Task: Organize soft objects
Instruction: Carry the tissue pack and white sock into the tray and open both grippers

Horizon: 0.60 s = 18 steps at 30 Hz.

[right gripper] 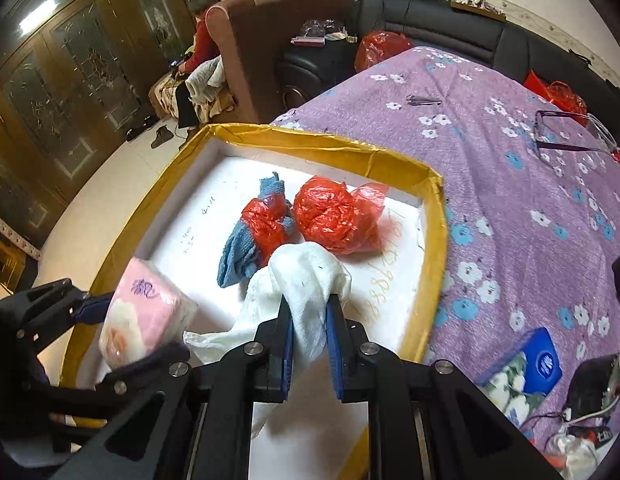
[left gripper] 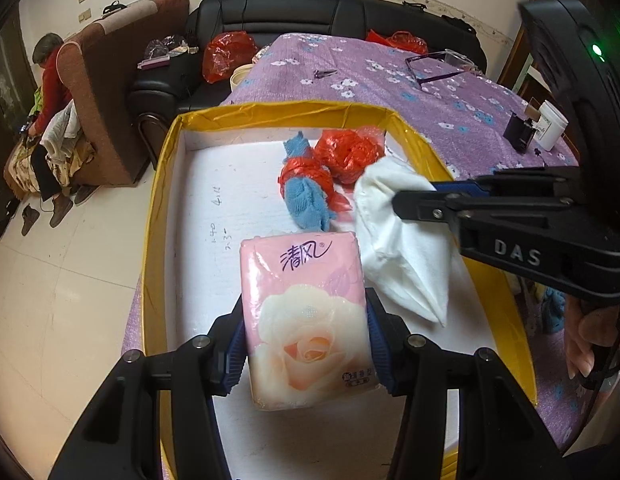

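My left gripper (left gripper: 306,344) is shut on a pink tissue pack (left gripper: 306,312) printed with a rose, held over the near part of a yellow-rimmed box (left gripper: 158,216) with a white floor. My right gripper (right gripper: 309,332) is shut on a white cloth (right gripper: 306,276) that hangs over the same box; it shows in the left wrist view as the white cloth (left gripper: 397,240) under the right gripper (left gripper: 401,204). Inside the box lie a blue cloth tied with red plastic (right gripper: 254,236) and a crumpled red plastic bag (right gripper: 333,216). The tissue pack (right gripper: 146,312) sits left of the white cloth.
The box (right gripper: 433,248) rests on a table with a purple flowered cover (right gripper: 509,184). On the cover lie glasses (right gripper: 569,136), a small metal clip (right gripper: 421,100), a blue box (right gripper: 541,360) and a white cup (left gripper: 551,124). A black sofa (left gripper: 310,16) with red bags and a seated person (left gripper: 50,76) stand beyond.
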Motion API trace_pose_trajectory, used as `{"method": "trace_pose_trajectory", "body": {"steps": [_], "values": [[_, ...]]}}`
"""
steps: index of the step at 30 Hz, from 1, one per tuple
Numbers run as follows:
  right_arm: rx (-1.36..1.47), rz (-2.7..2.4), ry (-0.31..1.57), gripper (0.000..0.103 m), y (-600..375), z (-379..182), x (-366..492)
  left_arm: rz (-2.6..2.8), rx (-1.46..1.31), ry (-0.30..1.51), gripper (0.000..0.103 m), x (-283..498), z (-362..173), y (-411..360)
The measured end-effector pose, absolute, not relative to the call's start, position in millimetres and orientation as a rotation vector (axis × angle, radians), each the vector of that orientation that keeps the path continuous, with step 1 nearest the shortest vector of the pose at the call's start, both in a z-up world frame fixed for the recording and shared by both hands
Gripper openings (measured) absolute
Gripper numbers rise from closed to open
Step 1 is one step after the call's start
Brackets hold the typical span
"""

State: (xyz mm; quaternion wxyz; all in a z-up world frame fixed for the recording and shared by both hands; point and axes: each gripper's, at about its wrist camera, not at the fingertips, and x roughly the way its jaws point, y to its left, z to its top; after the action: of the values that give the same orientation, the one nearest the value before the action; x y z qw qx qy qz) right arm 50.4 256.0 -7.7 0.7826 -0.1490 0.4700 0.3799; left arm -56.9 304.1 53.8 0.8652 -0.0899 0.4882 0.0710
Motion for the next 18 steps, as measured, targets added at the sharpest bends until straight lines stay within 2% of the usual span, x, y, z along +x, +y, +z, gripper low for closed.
{"method": "trace_pose_trajectory", "body": {"steps": [18], "values": [[-0.344, 0.799, 1.015, 0.017, 279, -17, 63, 0.184, -0.138, 1.053, 0.051, -53, 46, 308]]}}
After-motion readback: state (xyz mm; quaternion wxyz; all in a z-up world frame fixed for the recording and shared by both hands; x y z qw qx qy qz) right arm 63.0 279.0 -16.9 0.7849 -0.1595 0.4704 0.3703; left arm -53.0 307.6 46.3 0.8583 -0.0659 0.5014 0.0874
